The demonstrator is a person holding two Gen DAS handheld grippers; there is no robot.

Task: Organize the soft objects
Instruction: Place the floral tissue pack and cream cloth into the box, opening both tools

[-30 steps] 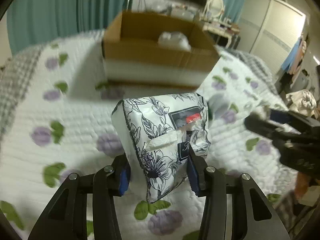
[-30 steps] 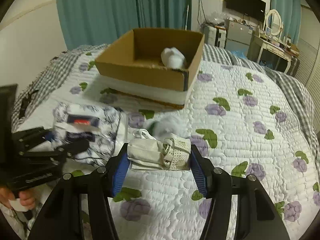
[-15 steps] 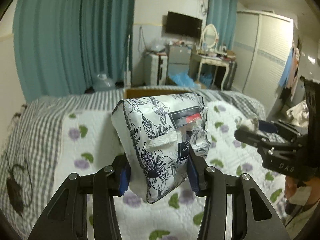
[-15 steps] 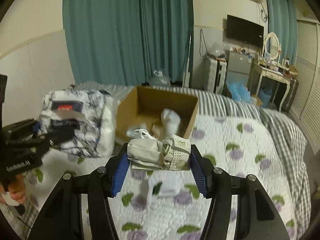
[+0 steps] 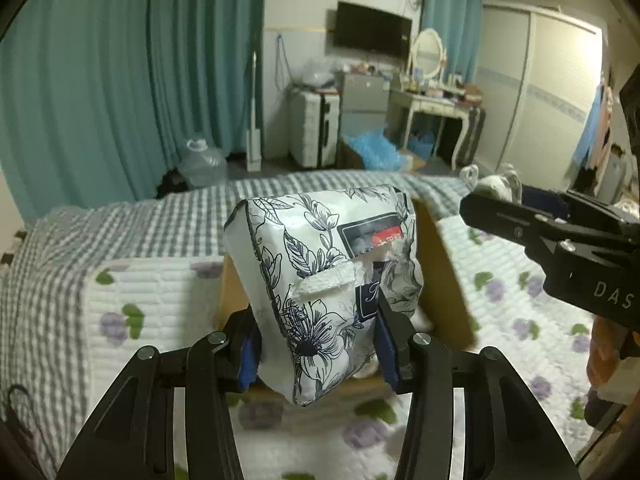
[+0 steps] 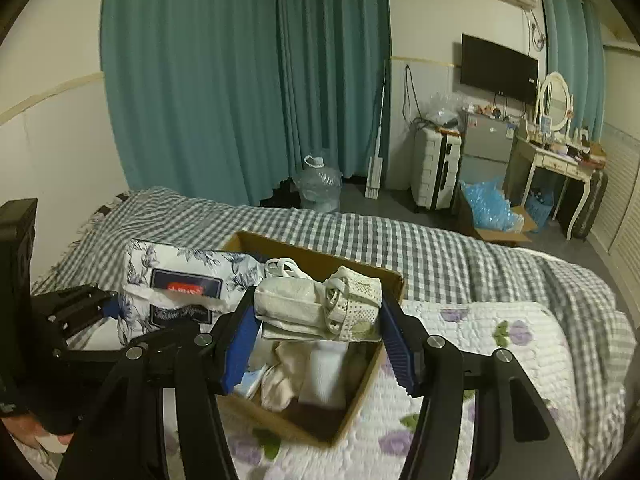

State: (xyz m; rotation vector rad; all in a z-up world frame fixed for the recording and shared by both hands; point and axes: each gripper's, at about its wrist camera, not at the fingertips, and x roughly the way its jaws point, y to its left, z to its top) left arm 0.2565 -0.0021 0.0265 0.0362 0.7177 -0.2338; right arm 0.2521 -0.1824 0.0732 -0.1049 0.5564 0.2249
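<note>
My left gripper (image 5: 318, 344) is shut on a floral-print tissue pack (image 5: 328, 276), held in the air above the near edge of a cardboard box (image 5: 444, 264). My right gripper (image 6: 320, 348) is shut on a folded cream cloth bag with lace trim (image 6: 316, 304), held over the open box (image 6: 356, 392), which holds several pale soft items (image 6: 304, 376). The tissue pack also shows in the right wrist view (image 6: 176, 288), at the box's left side, with the left gripper (image 6: 76, 312) beside it. The right gripper shows in the left wrist view (image 5: 560, 240) at the right.
The box sits on a quilted bed cover with purple flowers (image 6: 480, 360) over a grey checked blanket (image 6: 400, 240). Teal curtains (image 6: 240, 80), a water jug (image 6: 318, 184), a suitcase (image 6: 436, 168) and a dressing table (image 6: 560, 152) stand beyond the bed.
Both grippers have risen and moved forward with their loads, from low over the bed in front of the box to above the box. Both stayed shut.
</note>
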